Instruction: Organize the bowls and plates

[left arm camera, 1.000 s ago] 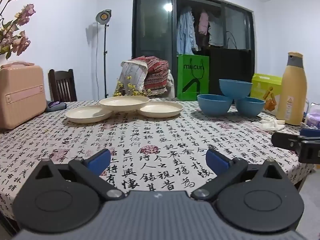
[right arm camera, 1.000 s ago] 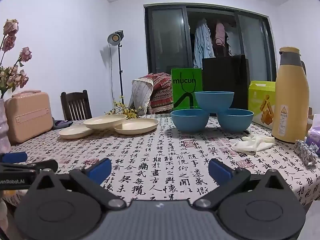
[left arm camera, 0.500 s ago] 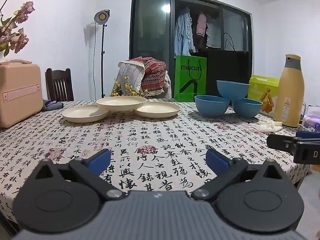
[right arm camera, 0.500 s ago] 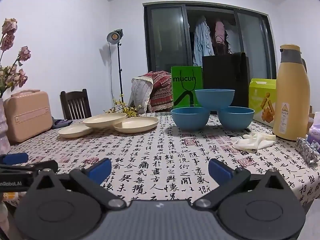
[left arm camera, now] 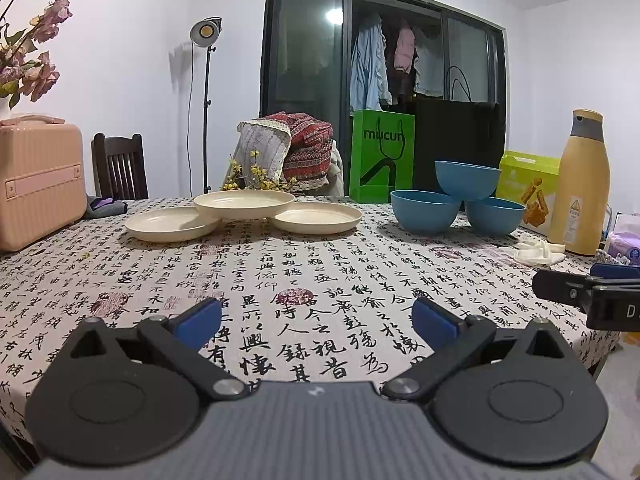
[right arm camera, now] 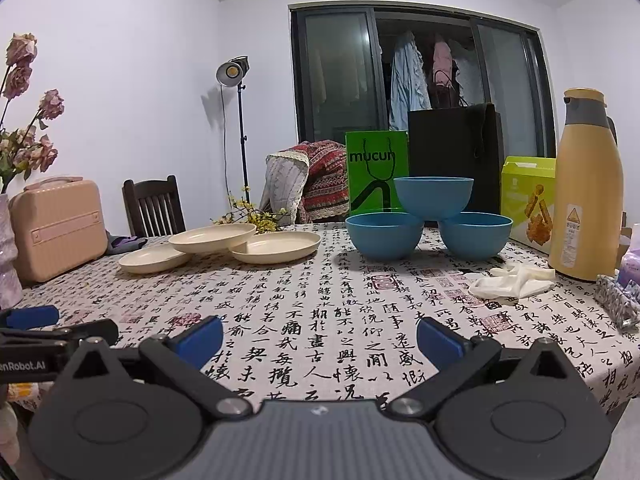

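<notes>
Left wrist: smooth round cream plates (left arm camera: 244, 214), glossy blue bowls (left arm camera: 458, 202), calligraphy-printed cloth (left arm camera: 304, 280).

Black grippers (left arm camera: 316, 322) with blue-padded jaws, ribbed grey housing.

Pink case (left arm camera: 38, 184), yellow flask (right arm camera: 586, 188), gloves (right arm camera: 510, 282).

1. We see a table (right arm camera: 320, 312) under a calligraphy-print cloth.
2. On it: three cream plates (right arm camera: 276, 247), three blue bowls (right arm camera: 384, 235), a yellow flask (right arm camera: 586, 200), a pink case (right arm camera: 56, 228) and white gloves (right arm camera: 512, 282).
</notes>
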Motion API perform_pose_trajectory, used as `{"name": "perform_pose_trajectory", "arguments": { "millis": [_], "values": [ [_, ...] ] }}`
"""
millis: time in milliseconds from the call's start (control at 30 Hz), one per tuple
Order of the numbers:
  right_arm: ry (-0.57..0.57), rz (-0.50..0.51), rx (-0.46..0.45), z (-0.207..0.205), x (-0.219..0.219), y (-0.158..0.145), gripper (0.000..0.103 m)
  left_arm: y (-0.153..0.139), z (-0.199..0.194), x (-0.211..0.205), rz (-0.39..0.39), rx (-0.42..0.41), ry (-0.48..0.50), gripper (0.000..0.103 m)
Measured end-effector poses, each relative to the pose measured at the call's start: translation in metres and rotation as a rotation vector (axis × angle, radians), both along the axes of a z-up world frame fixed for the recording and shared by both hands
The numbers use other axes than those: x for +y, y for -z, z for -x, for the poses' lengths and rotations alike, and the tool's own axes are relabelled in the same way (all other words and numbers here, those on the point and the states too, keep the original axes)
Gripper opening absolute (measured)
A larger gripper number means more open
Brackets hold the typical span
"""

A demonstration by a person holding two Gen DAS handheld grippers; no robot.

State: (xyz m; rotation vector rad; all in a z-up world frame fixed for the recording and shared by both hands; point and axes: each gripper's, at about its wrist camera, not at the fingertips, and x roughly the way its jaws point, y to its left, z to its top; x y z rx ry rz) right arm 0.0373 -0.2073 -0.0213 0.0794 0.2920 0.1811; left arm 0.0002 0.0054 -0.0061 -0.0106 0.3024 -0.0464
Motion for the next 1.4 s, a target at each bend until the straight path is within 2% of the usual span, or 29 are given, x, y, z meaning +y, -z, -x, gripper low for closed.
{"name": "perform_pose_trajectory", "arguments": {
  "millis": [1400],
  "values": [
    [0.001, 0.002, -0.001, 0.0010, 0.0035, 0.0004, 0.103, 0.0004, 0.0042, 0.0054, 0.014, -0.011, -0.008, 0.103]
  ]
}}
